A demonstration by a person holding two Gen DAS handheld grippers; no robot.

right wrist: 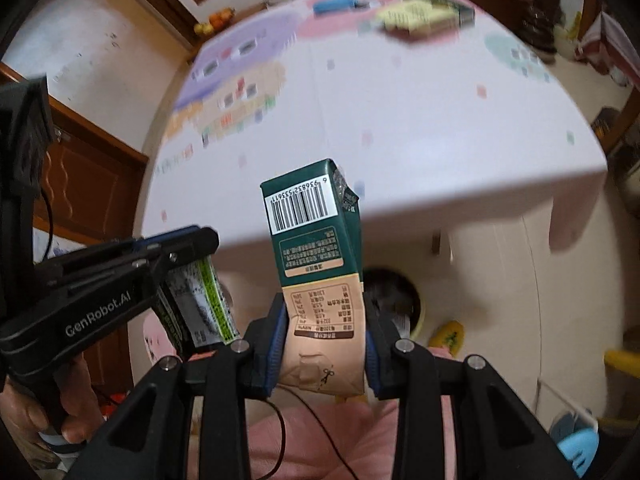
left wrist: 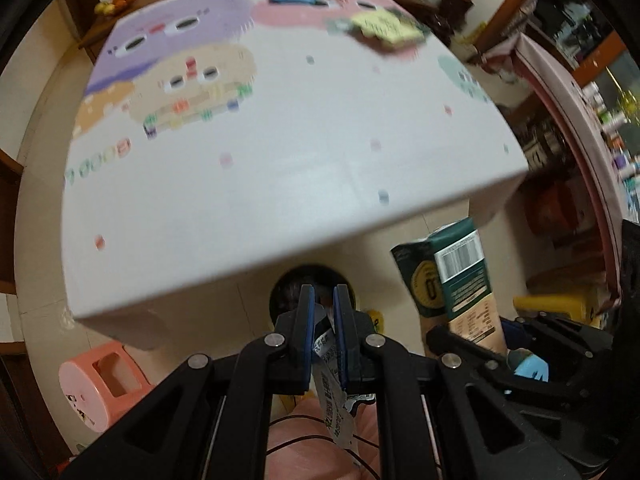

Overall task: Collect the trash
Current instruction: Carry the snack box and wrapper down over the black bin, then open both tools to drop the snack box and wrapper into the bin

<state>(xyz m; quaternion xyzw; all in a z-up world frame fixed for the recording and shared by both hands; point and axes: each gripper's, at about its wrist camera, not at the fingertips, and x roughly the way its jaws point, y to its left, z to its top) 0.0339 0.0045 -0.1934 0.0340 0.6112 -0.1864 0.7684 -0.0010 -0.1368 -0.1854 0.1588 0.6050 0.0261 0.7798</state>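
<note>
A patterned table (left wrist: 280, 168) fills the background, its edge above a dark bin (left wrist: 312, 292) on the floor. The left gripper (left wrist: 323, 332) is clamped on a thin wrapper (left wrist: 332, 384); the right gripper (right wrist: 325, 344) squeezes a green carton (right wrist: 316, 256) at its base. Beyond both sets of fingertips lies the bin. Risk: the limp wrapper may cling to a pad, or the tall carton may strike the rim and fall outside.

Table edge (left wrist: 280, 236) overhangs the dark bin (left wrist: 312, 280), pink stool (left wrist: 100, 380) left

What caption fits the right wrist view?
Right claw grips a green-and-tan drink carton above a dark bin; left claw carries a wrapper.
</note>
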